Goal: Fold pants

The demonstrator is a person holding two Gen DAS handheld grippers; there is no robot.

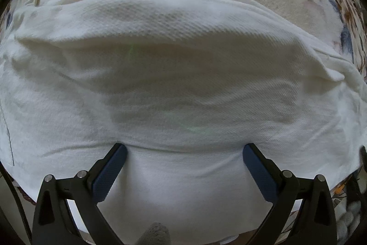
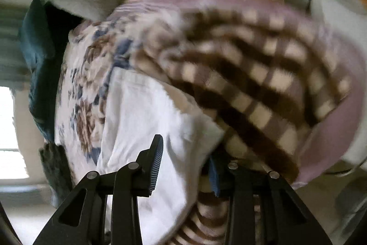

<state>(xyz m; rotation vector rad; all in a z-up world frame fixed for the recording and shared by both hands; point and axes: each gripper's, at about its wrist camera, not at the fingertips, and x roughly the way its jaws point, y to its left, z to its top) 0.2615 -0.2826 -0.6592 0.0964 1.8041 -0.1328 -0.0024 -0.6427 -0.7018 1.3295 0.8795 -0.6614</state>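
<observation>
**Pants lay crosswise before the left gripper, right gripper at their far end**

Pants (image 1: 183,75) of white textured cloth were spread on a floral bedspread (image 1: 339,6), and in the left wrist view they filled nearly the whole frame. Their long axis ran from side to side across that view, square to the line of the fingers, with one layer already lying over another and a folded edge showing along the top. The left gripper (image 1: 184,153) stood wide open, its blue-padded fingers (image 1: 110,173) resting on or just above the cloth at the near edge, with nothing pinched between them.

The right wrist view was blurred by motion. The right gripper (image 2: 183,157) had its jaws apart as well; white cloth lay between and beneath the fingers, but no grip was shown. A brown-and-cream checked blanket (image 2: 252,88) lay heaped beside the pants on the right of that view, touching or overlapping their edge, and a dark teal cushion (image 2: 39,75) sat at the left past the bedspread.

As a judgement, the coming fold turned on that crosswise lie: the left gripper faced the broad side of the pants and was the nearer to their middle, while the right one appeared to look along them from one end. Any fold along the length would need both to close on the same edge
</observation>
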